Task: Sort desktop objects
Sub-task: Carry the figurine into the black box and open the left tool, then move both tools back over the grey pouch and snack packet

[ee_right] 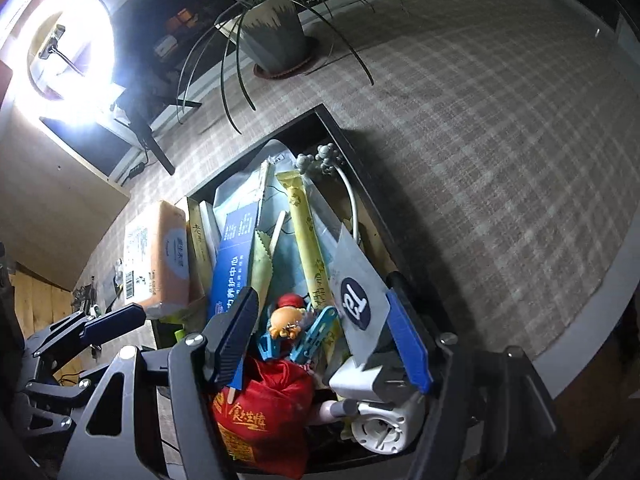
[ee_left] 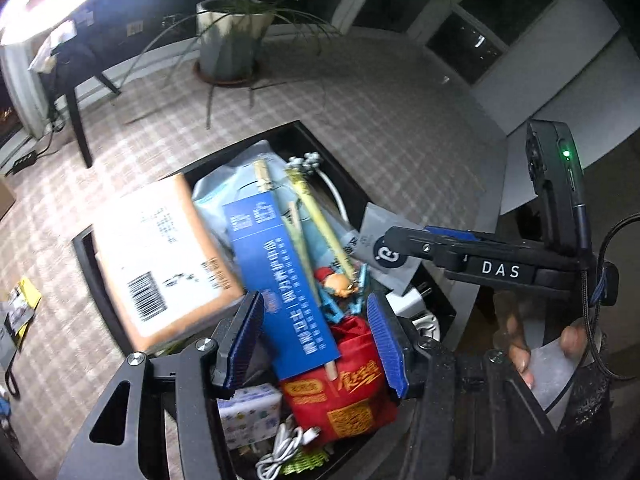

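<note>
Checked cloth [ee_right: 500,128] covers a round table; a potted plant [ee_right: 276,36] stands at its far edge, and a ring light [ee_right: 70,56] glares in the dim room beyond. Near the front edge sits a black tray [ee_right: 340,136], heaped: orange pack [ee_left: 168,256] at its left side, blue box [ee_left: 280,280] across the middle, red bag [ee_left: 352,392] at its near end. Left gripper [ee_left: 316,336] and right gripper [ee_right: 332,332] both hang over the heap, jaws wide, nothing clamped.

Black angular gripper frames with triangular cut-outs and silver screws; ribbed blue fingers [ee_left: 386,344]. Right gripper [ee_left: 400,248] lettered "DAS" in white, green indicator light, braided black cable. Possibly a dark sleeve, edge blurred.
</note>
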A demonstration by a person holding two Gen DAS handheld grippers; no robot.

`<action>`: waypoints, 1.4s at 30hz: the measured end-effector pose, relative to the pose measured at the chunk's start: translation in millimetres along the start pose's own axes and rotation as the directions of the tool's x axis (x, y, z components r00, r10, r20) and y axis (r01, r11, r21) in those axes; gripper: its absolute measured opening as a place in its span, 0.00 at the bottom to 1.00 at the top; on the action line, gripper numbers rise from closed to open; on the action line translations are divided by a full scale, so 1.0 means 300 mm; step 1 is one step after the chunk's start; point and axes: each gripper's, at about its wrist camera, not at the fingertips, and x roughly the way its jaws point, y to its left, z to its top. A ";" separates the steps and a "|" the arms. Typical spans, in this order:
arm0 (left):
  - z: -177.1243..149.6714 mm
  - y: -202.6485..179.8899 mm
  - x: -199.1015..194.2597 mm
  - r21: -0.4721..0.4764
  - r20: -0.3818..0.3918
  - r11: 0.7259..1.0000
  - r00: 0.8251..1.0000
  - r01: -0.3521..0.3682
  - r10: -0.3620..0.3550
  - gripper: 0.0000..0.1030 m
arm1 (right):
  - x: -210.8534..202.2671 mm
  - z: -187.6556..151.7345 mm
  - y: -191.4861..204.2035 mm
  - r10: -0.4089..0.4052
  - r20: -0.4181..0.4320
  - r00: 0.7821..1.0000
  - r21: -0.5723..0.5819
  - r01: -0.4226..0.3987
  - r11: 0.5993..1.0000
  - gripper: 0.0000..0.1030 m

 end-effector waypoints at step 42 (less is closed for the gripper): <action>-0.331 1.290 -0.268 -0.650 -0.070 0.708 0.949 -0.277 0.307 0.50 | 0.298 0.001 1.041 0.186 -0.238 0.953 -0.432 -0.275 0.859 0.63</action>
